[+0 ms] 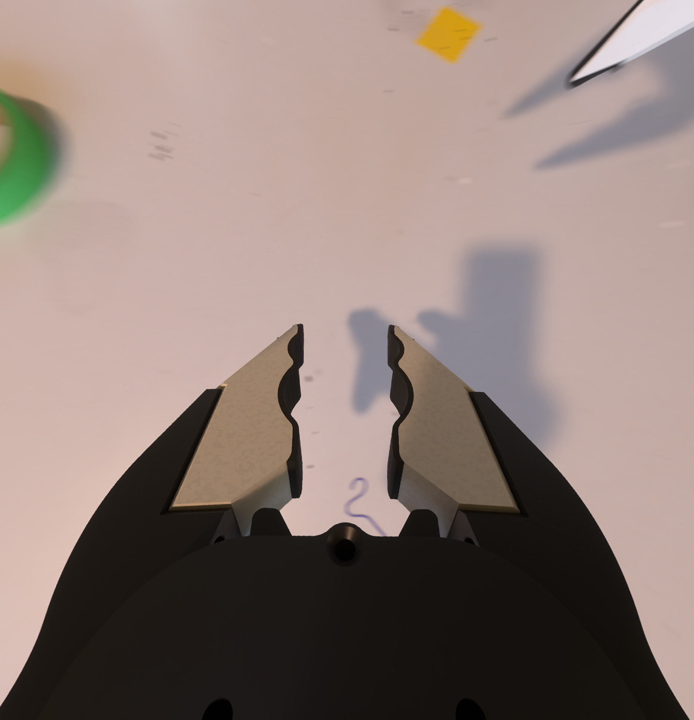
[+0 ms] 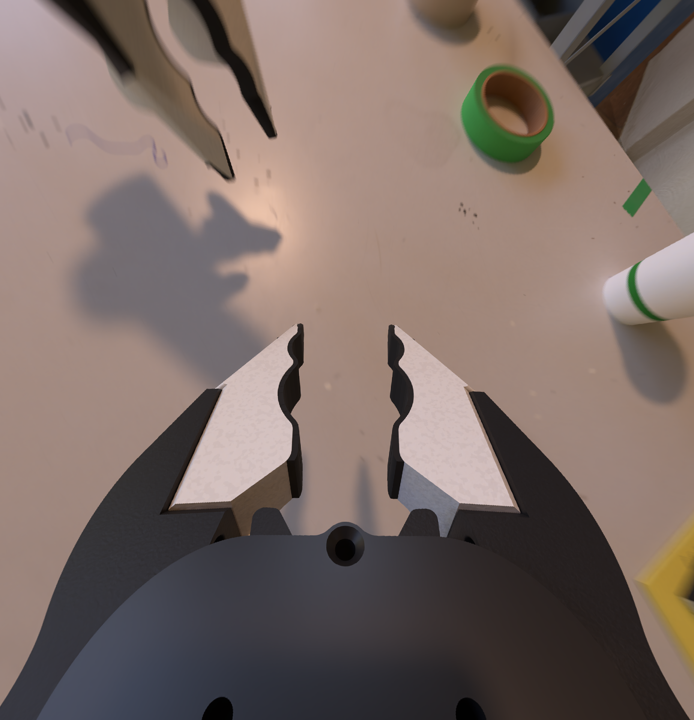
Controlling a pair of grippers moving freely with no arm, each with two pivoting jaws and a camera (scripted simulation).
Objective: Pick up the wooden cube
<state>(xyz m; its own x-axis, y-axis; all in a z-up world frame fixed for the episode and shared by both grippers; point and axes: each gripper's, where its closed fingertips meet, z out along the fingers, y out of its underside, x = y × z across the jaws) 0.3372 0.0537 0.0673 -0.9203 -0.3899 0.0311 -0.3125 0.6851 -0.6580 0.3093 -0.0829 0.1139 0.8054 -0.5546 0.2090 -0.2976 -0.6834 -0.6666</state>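
No wooden cube shows clearly in either view. A tan, rounded object (image 2: 443, 11), cut off by the top edge of the right wrist view, is too partial to identify. My left gripper (image 1: 345, 327) is open and empty, above the bare pale tabletop (image 1: 259, 233). My right gripper (image 2: 345, 327) is open and empty over the tabletop (image 2: 357, 253). The left gripper also shows blurred at the upper left of the right wrist view (image 2: 248, 154), with its jaws apart.
A green tape roll (image 2: 507, 113) lies at the back right and shows blurred in the left view (image 1: 22, 156). A white cylinder with a green band (image 2: 657, 284) and a yellow-edged object (image 2: 680, 576) are at the right. A yellow square (image 1: 448, 34) lies far ahead. The table edge (image 2: 610, 136) runs along the right.
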